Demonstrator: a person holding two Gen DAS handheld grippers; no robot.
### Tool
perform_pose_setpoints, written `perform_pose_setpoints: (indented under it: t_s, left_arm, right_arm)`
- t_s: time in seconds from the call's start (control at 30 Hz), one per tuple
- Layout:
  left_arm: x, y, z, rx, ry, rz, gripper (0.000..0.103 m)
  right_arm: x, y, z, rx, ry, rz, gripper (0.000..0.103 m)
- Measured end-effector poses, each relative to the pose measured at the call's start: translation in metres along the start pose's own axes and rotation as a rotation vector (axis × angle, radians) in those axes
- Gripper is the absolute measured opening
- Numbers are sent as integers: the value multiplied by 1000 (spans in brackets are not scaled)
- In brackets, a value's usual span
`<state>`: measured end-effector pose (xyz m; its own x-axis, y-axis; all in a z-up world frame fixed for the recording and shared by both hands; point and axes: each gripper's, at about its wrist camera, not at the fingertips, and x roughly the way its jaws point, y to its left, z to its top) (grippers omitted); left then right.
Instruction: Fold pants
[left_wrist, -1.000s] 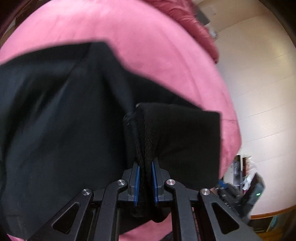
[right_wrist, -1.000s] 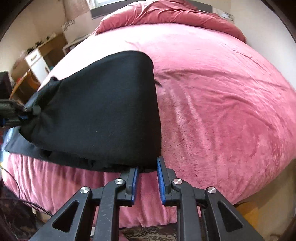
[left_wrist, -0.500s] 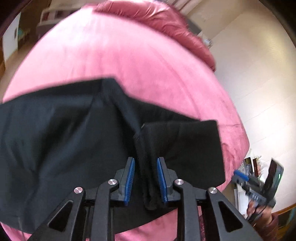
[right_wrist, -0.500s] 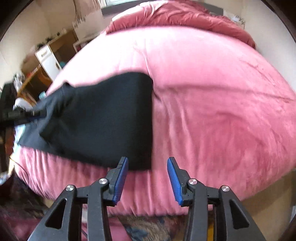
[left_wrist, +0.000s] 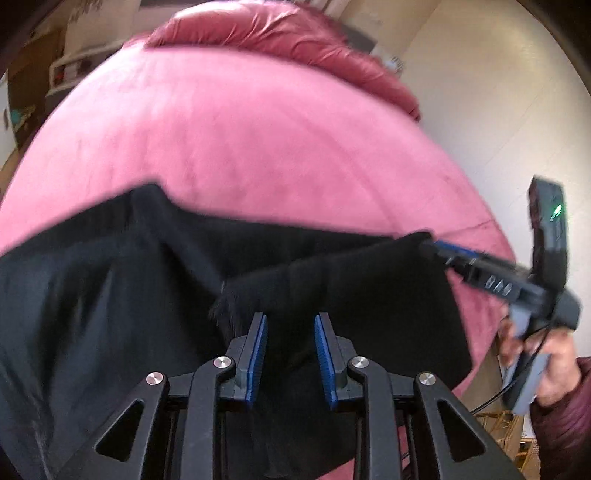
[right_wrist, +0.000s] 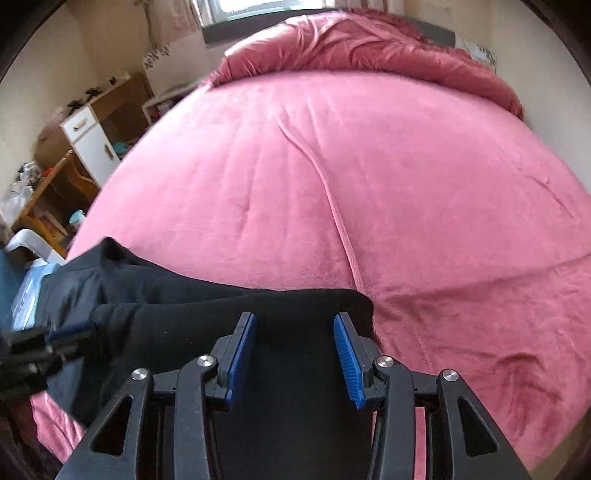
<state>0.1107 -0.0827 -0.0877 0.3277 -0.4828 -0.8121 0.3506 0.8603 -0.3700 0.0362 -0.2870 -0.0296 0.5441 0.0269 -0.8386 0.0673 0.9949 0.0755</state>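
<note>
1. Left gripper (left_wrist: 289, 356) has just let go: its fingers (left_wrist: 258, 354) stand apart over the pants (left_wrist: 110, 314), no longer pinching the fold.
2. Right gripper (right_wrist: 293, 356) is likewise released above the cloth.
3. The pants lie folded on the bed's (right_wrist: 369, 184) near edge; this fold looks placed.

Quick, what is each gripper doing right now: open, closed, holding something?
Left gripper: open, just released the black pants.
Right gripper: open, holding nothing.

black pants (left_wrist: 110, 295), pink bedspread (right_wrist: 369, 184), blue gripper pads (right_wrist: 349, 358)
</note>
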Motion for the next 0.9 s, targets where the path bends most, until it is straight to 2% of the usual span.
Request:
perform_pose_setpoints:
  t_s: [0.07, 0.23, 0.33, 0.47, 0.6, 0.7, 0.8, 0.9]
  left_arm:
    - [8, 4, -11, -18, 13, 3, 26]
    - [9, -10, -31, 101, -41, 73, 26]
    - [-1, -14, -30, 103, -54, 74, 27]
    - [-32, -14, -38, 126, -119, 31, 29]
    - [-38, -23, -55, 225, -86, 92, 29]
    - [-32, -22, -60, 211, -64, 116, 29]
    - [-38, -17, -69, 177, -74, 114, 30]
    - [-49, -15, -76, 164, -93, 115, 31]
  right_arm:
    - [6, 0, -1, -8, 13, -2, 45]
    - [23, 3, -6, -49, 51, -18, 45]
    - [25, 3, -4, -53, 52, -21, 45]
    - [16, 3, -8, -36, 8, -14, 45]
    - [-8, 14, -18, -41, -53, 10, 47]
    - [-21, 26, -30, -34, -62, 61, 47]
    - [-27, 37, -41, -44, -57, 80, 47]
    - [-30, 52, -55, -52, -37, 141, 47]
